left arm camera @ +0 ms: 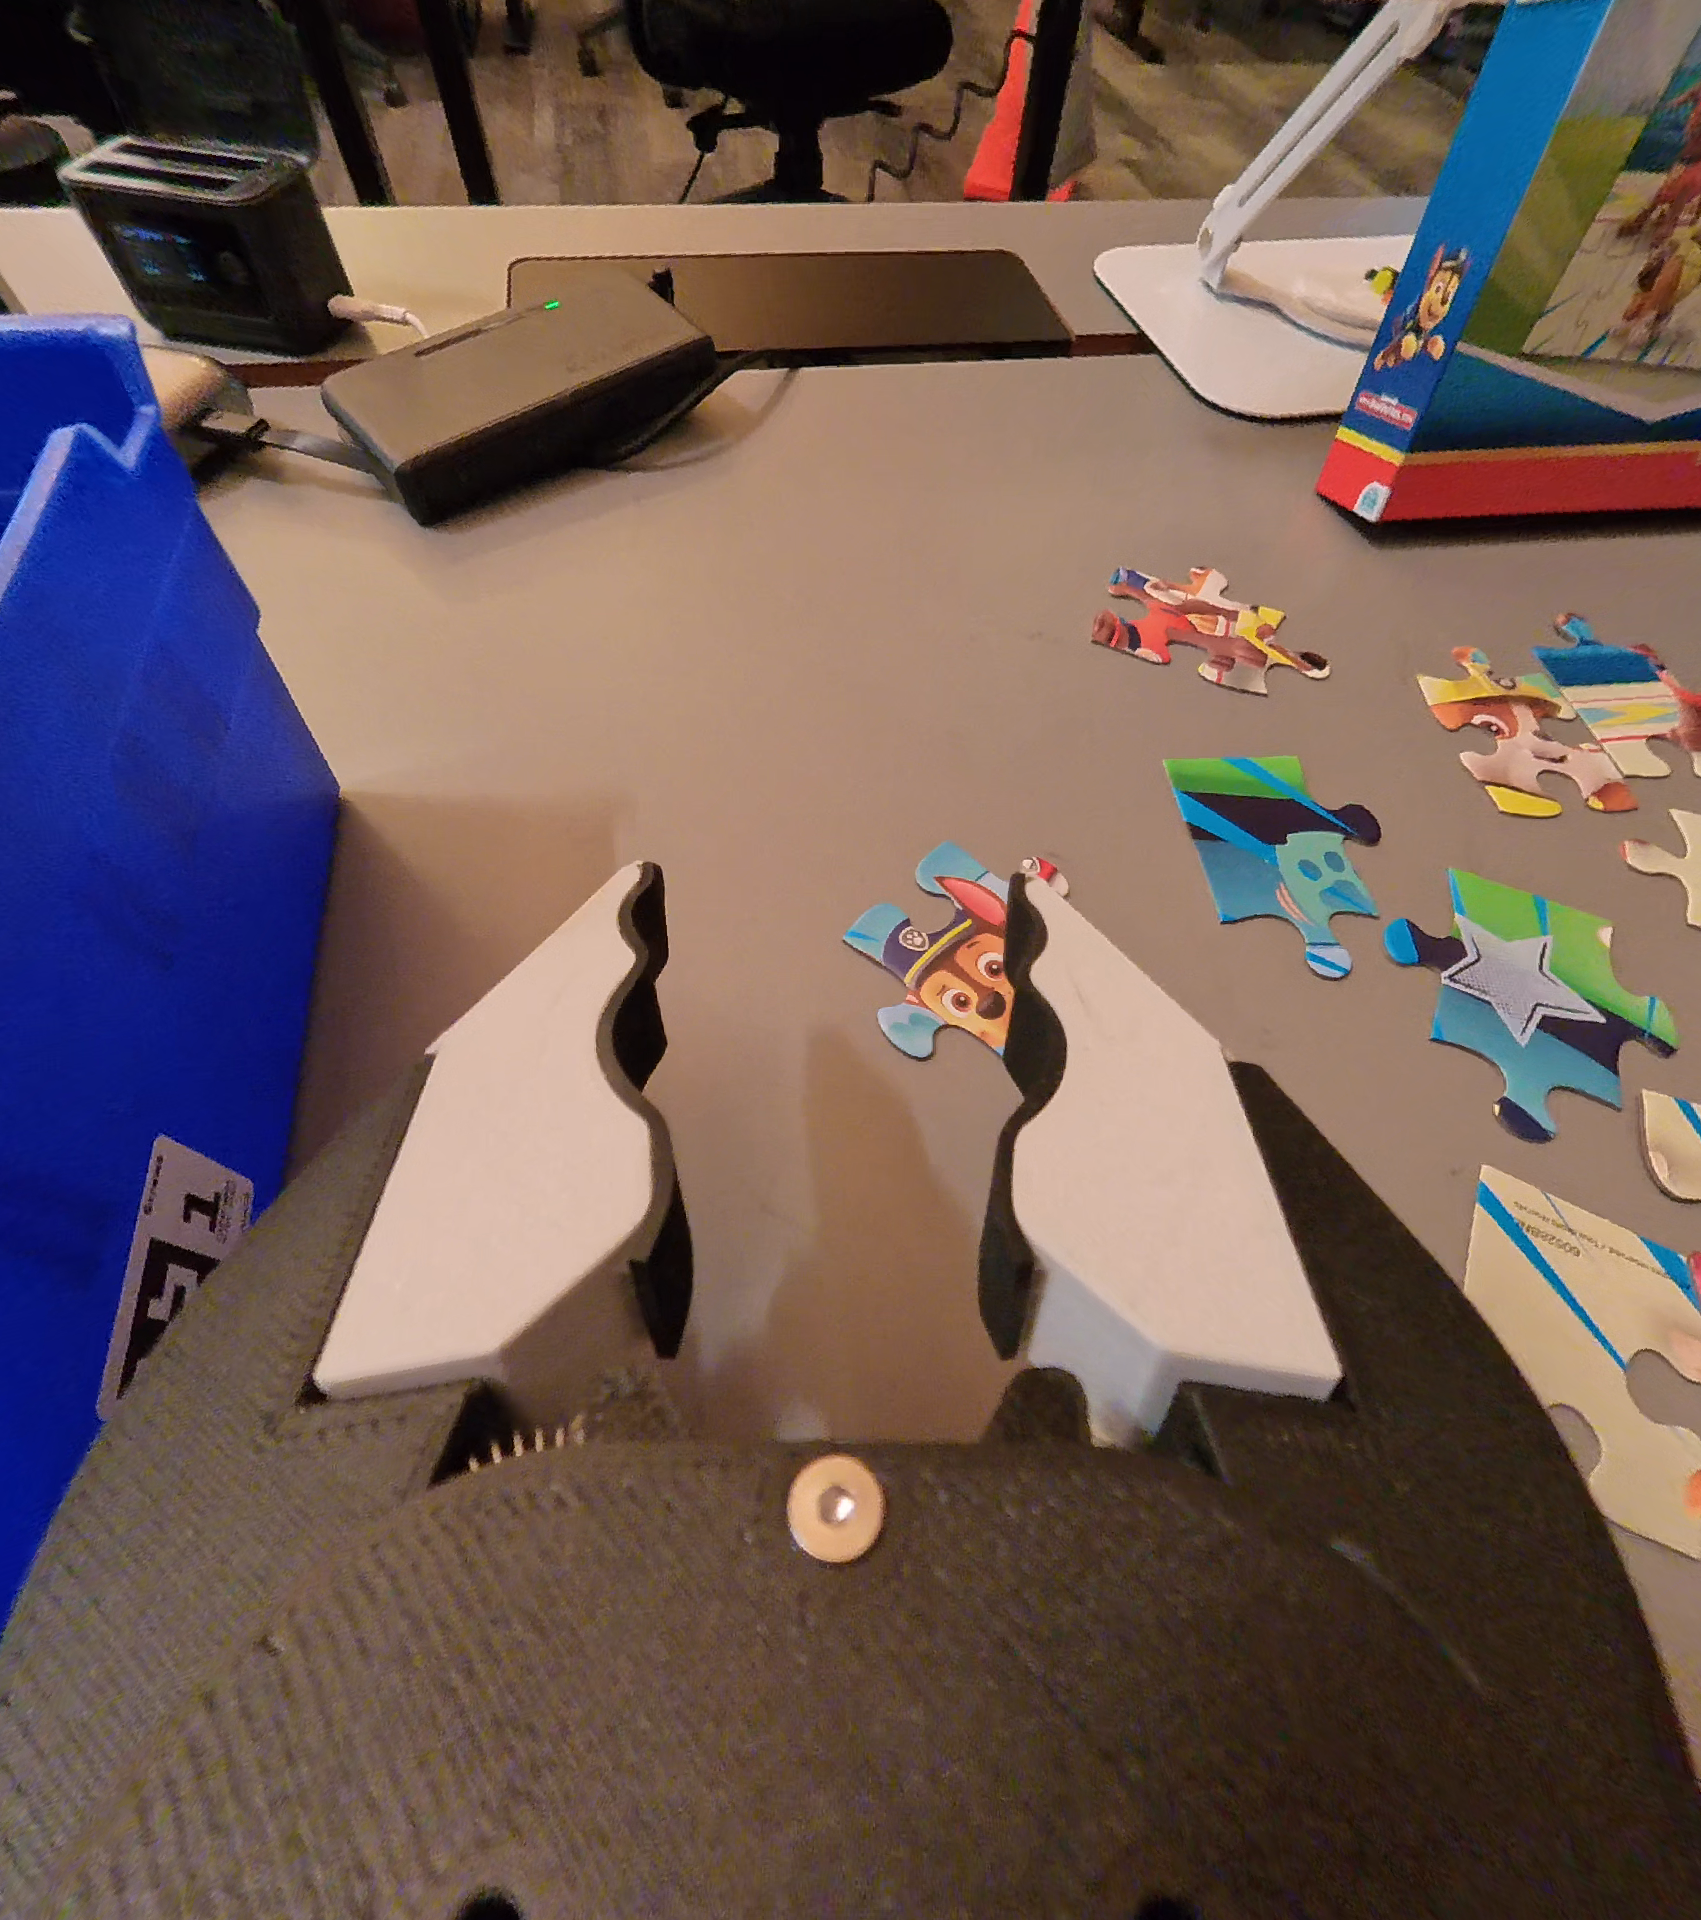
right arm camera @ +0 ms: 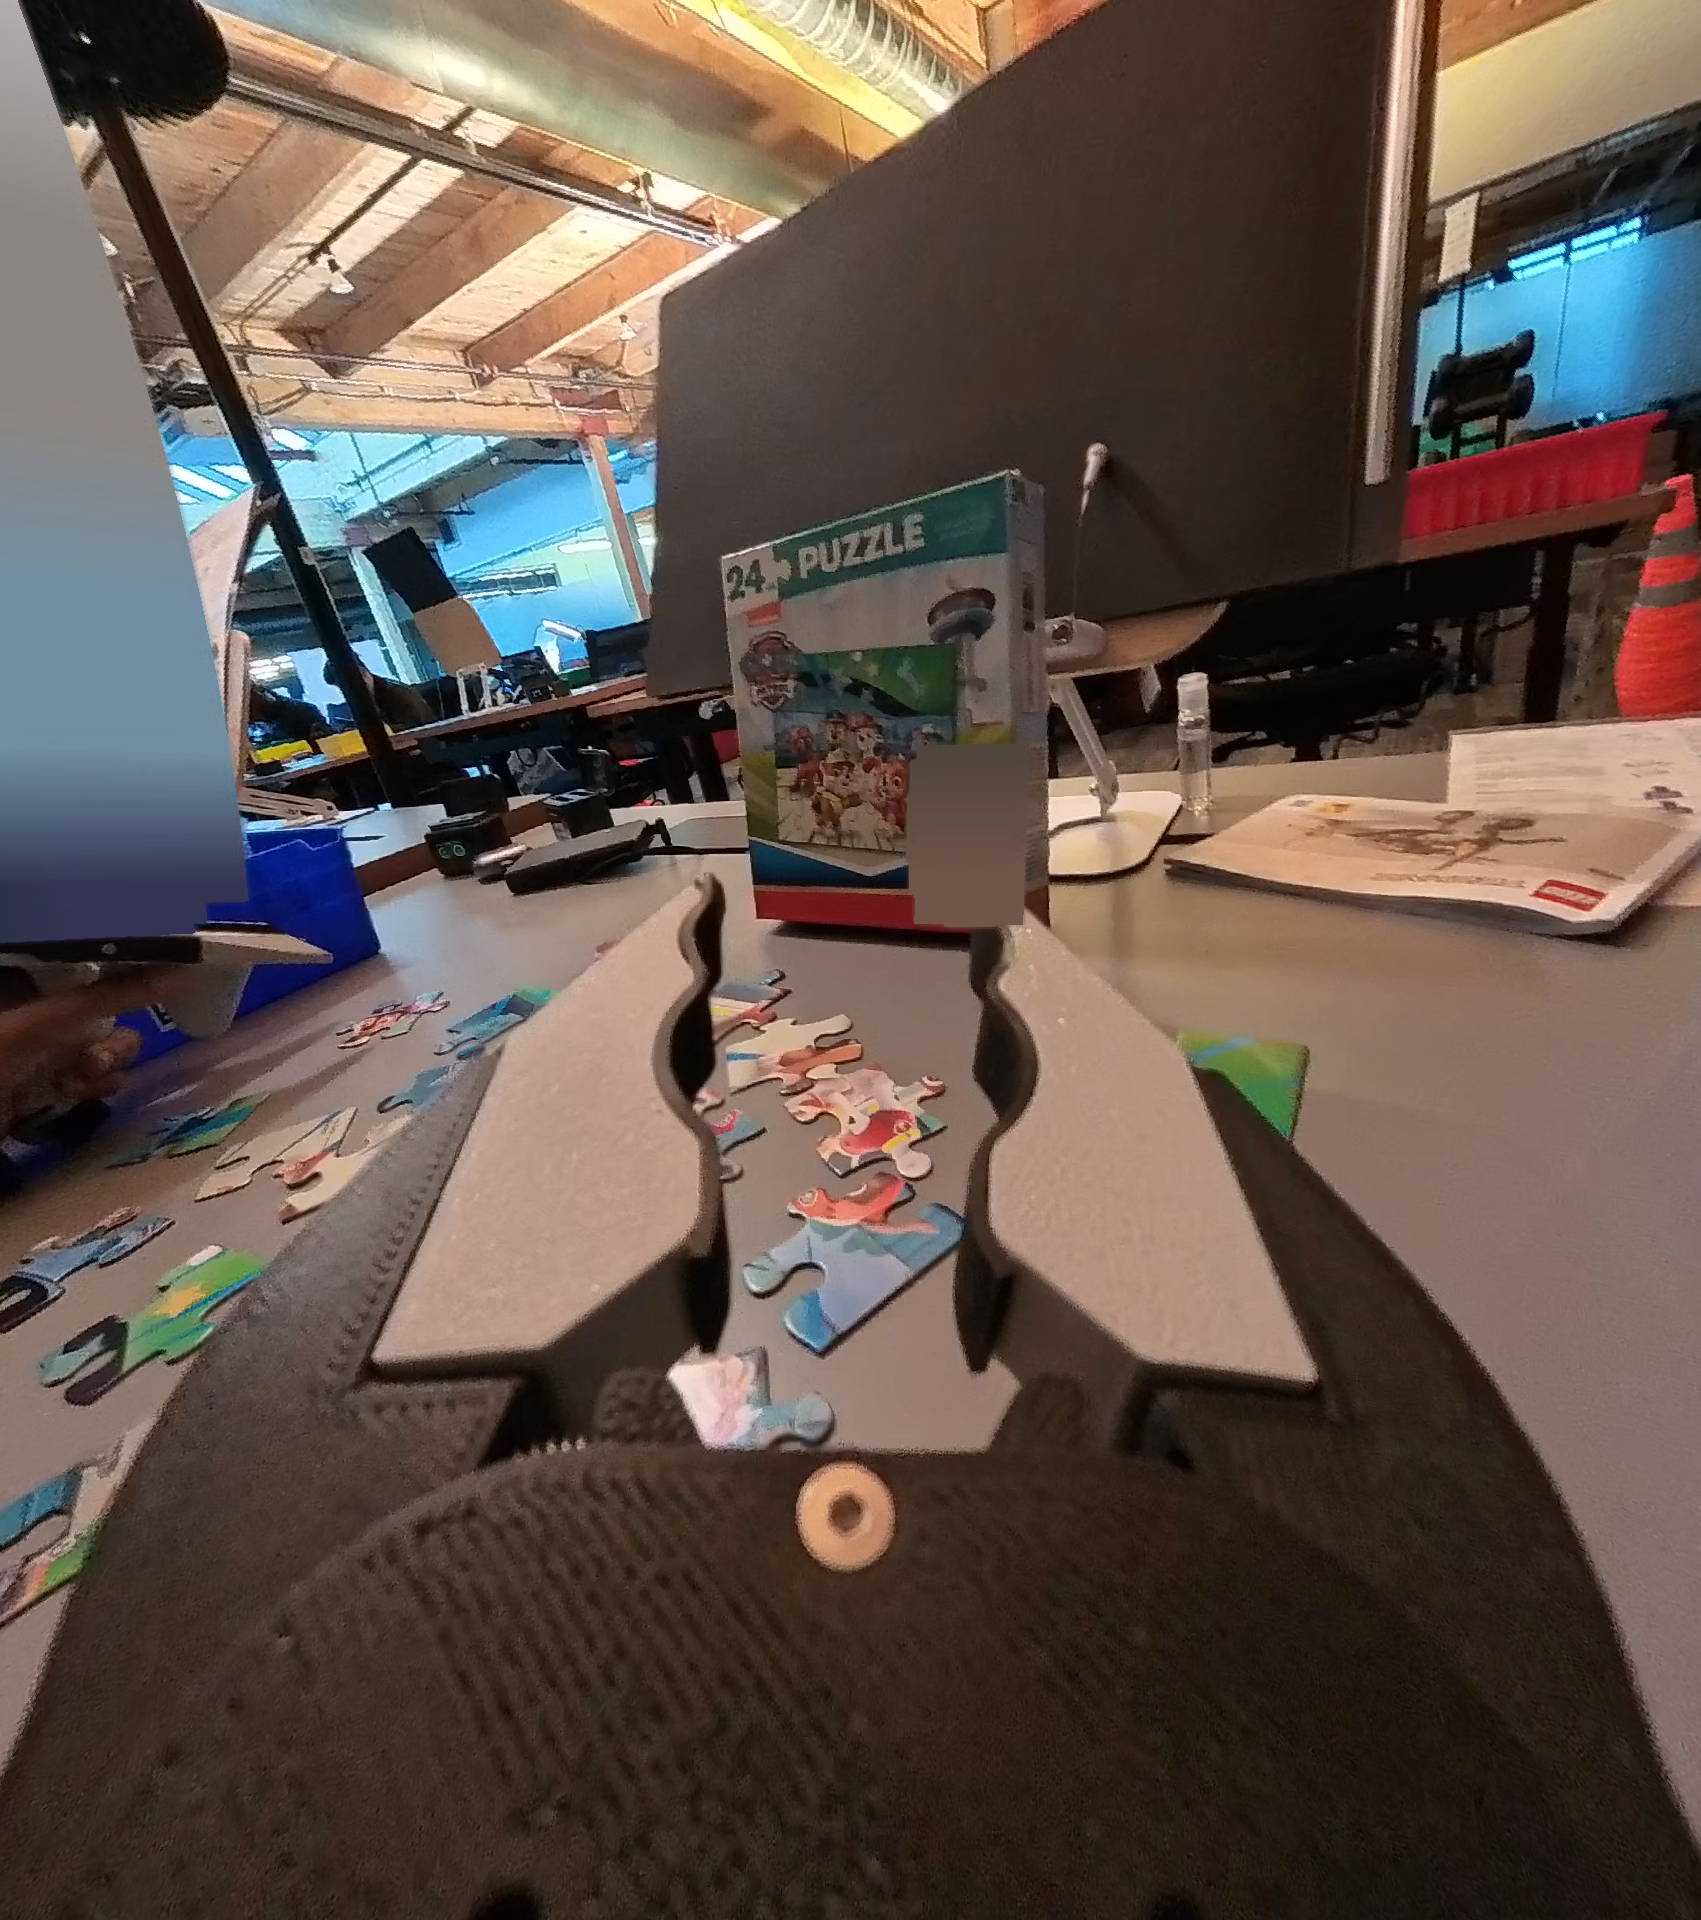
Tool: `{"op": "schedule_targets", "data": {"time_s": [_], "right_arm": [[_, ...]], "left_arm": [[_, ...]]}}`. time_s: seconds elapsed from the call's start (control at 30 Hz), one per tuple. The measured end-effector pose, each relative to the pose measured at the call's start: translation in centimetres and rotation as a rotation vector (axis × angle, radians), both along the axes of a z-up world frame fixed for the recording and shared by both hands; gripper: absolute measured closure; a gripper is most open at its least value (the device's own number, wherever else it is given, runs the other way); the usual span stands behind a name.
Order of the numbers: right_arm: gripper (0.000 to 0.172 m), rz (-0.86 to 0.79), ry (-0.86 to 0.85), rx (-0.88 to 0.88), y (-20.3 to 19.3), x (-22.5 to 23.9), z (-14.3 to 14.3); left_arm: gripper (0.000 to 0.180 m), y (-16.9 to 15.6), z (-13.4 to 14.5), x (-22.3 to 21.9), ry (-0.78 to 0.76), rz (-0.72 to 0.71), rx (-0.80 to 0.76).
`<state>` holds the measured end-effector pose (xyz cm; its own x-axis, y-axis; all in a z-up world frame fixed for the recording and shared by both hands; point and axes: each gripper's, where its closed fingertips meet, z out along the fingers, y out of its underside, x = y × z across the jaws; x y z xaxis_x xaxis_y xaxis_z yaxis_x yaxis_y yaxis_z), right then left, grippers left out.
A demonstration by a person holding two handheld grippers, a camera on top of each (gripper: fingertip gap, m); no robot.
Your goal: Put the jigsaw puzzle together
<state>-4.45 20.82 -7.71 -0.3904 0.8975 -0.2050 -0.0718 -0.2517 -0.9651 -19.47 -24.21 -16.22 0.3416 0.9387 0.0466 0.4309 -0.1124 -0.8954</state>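
Left tongs (left arm camera: 830, 894): one pair, pale angular fingers with wavy black pads, set in a ribbed dark body; spread apart, nothing between the pads, only bare table.
Right tongs (right arm camera: 841, 914): one pair, same make; apart, nothing gripped, held above the pieces.
Table (left arm camera: 773, 644): one, flat matte grey.
Puzzle pieces: about eleven in the left view, flat card with knobs and notches, scattered face up at the right.
Dog piece (left arm camera: 945, 961): one, blue border; lies just under the left tongs' right finger, partly hidden by it, nearest thing to those tongs.
Green-blue piece (left arm camera: 1261, 842): one, straight-edged, near the dog piece, farther right.
Star piece (left arm camera: 1532, 997): one, silver star on green and blue.
Pieces under right tongs (right arm camera: 861, 1122): three or four seen through the gap, lying on the table.
Box (right arm camera: 893, 707): one, upright printed cardboard, beyond the right tongs.
Bin (left arm camera: 77, 831): blue moulded plastic, close on the left tongs' left.
Charger (left arm camera: 513, 390): one black slab, far side.
Booklet (right arm camera: 1428, 857): one, paper, lying flat at right.
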Motion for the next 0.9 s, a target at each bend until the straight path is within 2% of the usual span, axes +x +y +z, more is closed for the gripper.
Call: {"op": "schedule_targets", "data": {"time_s": [0.2, 0.73, 0.9], "right_arm": [[0.123, 0.015, 0.012, 0.053, -0.91, 0.15, 0.02], [0.124, 0.008, -0.004, 0.057, -0.83, 0.0, -0.28], [0.125, 0.008, -0.005, 0.054, -0.83, 0.0, -0.3]], "left_arm": [[0.115, 0.49, -0.2, 0.11, 0.006, -0.017, -0.057], [0.115, 0.76, -0.48, 0.13, -0.004, -0.03, -0.083], [0.115, 0.69, -0.36, 0.14, -0.009, -0.036, -0.046]]}}
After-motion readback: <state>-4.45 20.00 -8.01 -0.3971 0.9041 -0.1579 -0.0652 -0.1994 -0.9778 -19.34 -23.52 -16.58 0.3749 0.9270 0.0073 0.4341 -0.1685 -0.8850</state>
